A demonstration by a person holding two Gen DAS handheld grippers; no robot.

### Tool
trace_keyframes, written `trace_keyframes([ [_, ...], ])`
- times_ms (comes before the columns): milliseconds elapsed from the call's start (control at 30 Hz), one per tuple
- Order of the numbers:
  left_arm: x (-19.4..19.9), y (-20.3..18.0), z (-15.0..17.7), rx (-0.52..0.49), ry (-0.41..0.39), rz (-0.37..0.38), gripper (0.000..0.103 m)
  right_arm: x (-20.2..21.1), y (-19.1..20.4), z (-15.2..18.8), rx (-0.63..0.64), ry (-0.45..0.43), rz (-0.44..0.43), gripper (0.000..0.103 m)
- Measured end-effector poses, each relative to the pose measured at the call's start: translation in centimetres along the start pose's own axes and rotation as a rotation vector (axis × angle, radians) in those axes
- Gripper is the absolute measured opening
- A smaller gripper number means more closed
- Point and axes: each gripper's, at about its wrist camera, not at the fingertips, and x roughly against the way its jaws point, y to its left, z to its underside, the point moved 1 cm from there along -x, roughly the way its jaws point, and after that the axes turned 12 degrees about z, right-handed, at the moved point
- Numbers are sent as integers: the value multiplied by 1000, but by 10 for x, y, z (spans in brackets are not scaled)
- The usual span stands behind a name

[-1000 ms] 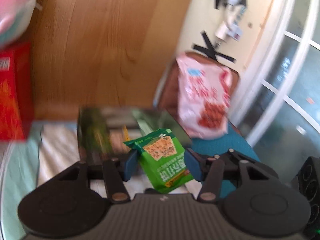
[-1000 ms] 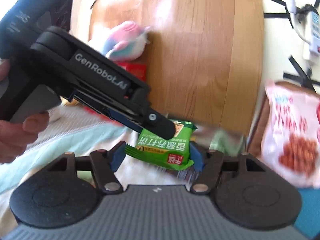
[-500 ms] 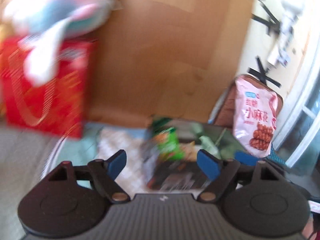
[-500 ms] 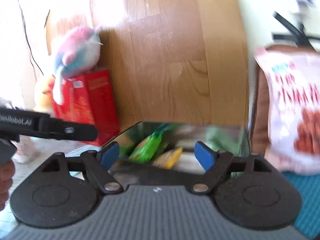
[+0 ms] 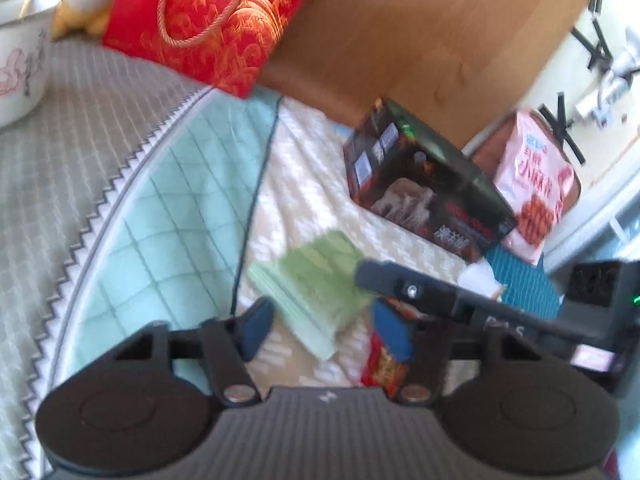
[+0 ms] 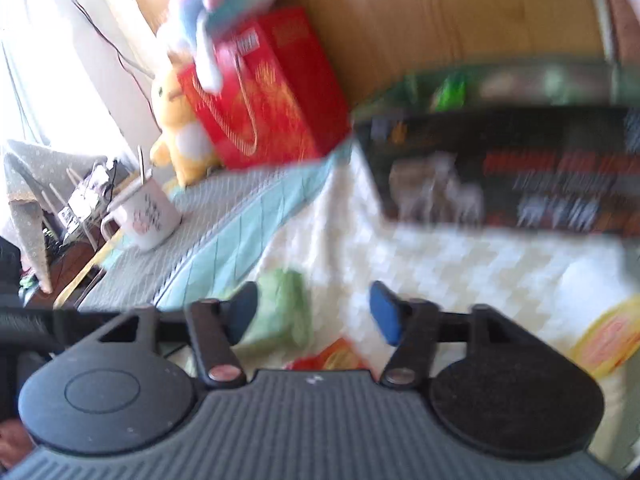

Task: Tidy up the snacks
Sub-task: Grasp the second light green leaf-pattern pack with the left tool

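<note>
A dark printed box [image 5: 424,192] stands open on the cream cloth; it also shows in the right wrist view [image 6: 504,160], with green packets inside. A pale green snack pack [image 5: 316,284] lies on the cloth just ahead of my left gripper [image 5: 324,330], which is open and empty. A red-orange packet [image 5: 382,364] lies by its right finger. My right gripper [image 6: 314,312] is open and empty, above the same green pack [image 6: 284,312] and the red-orange packet [image 6: 332,356]. A finger of the right gripper [image 5: 432,292] crosses the left wrist view.
A red gift bag [image 5: 208,20] and plush toys [image 6: 180,136] stand at the back by a wooden board [image 5: 420,32]. A white mug [image 6: 146,212] sits at the left. A pink snack bag [image 5: 536,184] leans at the right. A yellow-orange packet [image 6: 608,340] lies right.
Both grippers held green cracker packets over the box a second ago. Both have let go and pulled back and down toward the cloth, now open over the remaining snacks.
</note>
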Motion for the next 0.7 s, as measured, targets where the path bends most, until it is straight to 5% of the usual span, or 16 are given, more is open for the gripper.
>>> trace_keyframes([
  [33,1,-3,4,-16,2,-15,43,3,6,4,8,26,-21,31],
  [100,3,-3,5,-3,12,24,35,16,22,11,67,-7,43,31],
  [300,14,-39,6,-98,5,121,35,79,30,29,76,-183,116,26],
  [433,-5,-67,18,-146,72,193,35,111,18,51,56,-249,227,26],
  [700,-54,-109,67,-253,244,247,37,139,-24,97,-31,-208,367,26],
])
